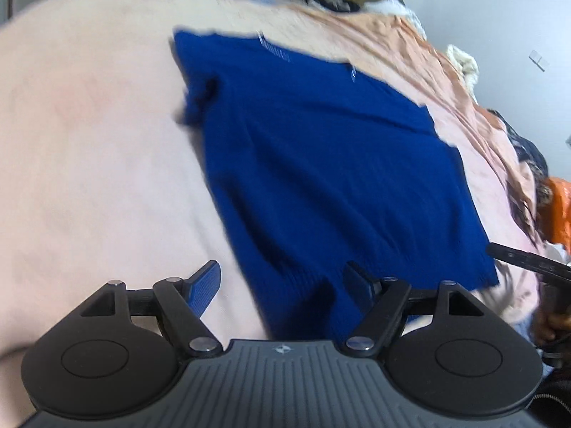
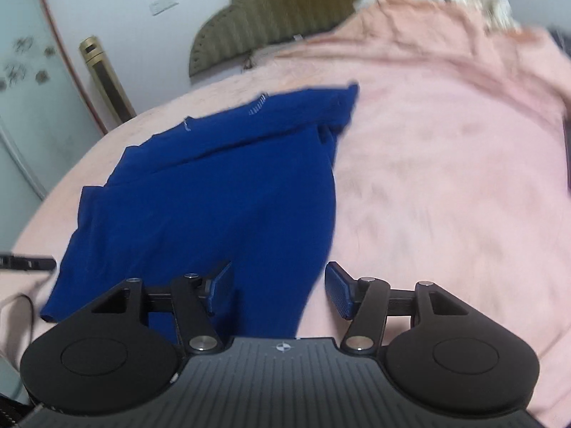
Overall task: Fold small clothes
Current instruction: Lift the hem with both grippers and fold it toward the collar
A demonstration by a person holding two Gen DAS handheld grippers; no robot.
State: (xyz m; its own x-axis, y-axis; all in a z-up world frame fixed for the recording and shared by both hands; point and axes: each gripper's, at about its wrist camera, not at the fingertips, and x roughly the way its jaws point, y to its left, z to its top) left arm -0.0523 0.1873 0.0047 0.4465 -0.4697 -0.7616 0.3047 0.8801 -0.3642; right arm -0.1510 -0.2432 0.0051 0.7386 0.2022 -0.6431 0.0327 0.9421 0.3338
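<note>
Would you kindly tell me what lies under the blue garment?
The blue garment lies spread on a pink blanket, visible all around it. Whatever sits directly beneath the fabric is covered.

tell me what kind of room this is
Probably a bedroom: a blue garment lies on a pink bedspread, with an olive padded headboard behind and clothes piled along the edge.

Left tongs (image 1: 282,285), right tongs (image 2: 278,287): black linkages, silver pivot screws, blue ribbed pads, grey ridged body.
</note>
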